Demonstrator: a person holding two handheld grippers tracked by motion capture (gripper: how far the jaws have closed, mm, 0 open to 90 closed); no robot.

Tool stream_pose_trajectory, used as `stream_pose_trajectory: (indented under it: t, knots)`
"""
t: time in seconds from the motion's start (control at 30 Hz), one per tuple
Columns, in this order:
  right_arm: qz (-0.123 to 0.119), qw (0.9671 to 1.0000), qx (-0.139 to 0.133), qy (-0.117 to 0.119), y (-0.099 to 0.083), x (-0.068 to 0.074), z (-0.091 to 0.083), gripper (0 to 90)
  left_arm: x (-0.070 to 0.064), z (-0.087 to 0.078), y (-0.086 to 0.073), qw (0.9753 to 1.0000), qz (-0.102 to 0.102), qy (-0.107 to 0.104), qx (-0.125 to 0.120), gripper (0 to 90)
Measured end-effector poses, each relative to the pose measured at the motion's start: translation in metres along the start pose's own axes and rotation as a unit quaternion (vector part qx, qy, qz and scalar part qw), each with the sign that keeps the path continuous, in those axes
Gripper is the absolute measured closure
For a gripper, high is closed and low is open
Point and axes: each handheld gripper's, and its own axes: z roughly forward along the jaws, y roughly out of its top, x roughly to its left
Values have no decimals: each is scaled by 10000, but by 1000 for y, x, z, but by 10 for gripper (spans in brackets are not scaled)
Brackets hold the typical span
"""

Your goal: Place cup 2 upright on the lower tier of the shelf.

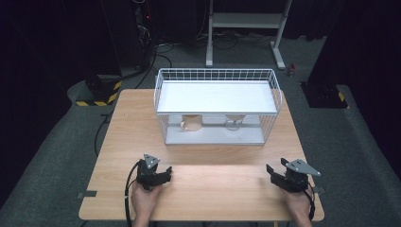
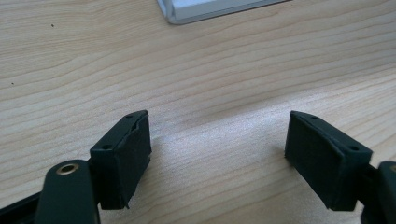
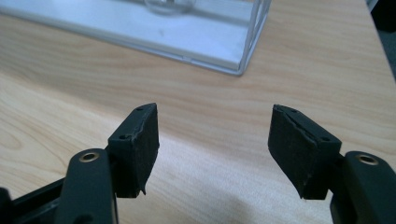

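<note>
High view: a tan mug (image 1: 191, 123) and a clear glass (image 1: 233, 122) stand on the lower shelf of a white wire rack (image 1: 216, 75), under its upper shelf, mug to the left and glass to the right. Both sit well apart from the grippers. The left gripper (image 1: 166, 174) and right gripper (image 1: 270, 172) rest low on the table (image 1: 213, 189) near its front edge, jaws spread wide with nothing between them. In the right gripper view the glass's base (image 3: 168, 5) shows at the top, inside the rack. By the look of it, nothing has been picked up yet; reaching, gripping and moving all remain.
</note>
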Motion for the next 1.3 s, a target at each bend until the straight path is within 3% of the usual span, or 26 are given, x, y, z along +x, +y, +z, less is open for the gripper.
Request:
stream_pose_trajectory:
  t: [0.13, 0.77, 0.9, 0.93, 1.03, 1.3]
  knots:
    - [-75, 9997, 234, -29, -5, -1, 7, 334, 0, 0, 0, 10000, -1, 1, -1, 226]
    - [-147, 9981, 579, -115, -4, -1, 19, 318, 0, 0, 0, 10000, -2, 0, 4, 226]
    - [-156, 9966, 801, -80, -3, -1, 23, 305, 0, 0, 0, 10000, 2, 2, 3, 226]
    - [-74, 9955, 949, -43, -3, 0, 25, 297, 0, 0, 0, 10000, 1, 1, 0, 226]
    - [45, 9950, 996, 17, -3, -2, 25, 292, 0, 0, 0, 10000, 3, 1, 0, 226]
    - [75, 9949, 1008, 27, -2, -3, 26, 281, 0, 0, 0, 10000, 4, 13, 18, 226]
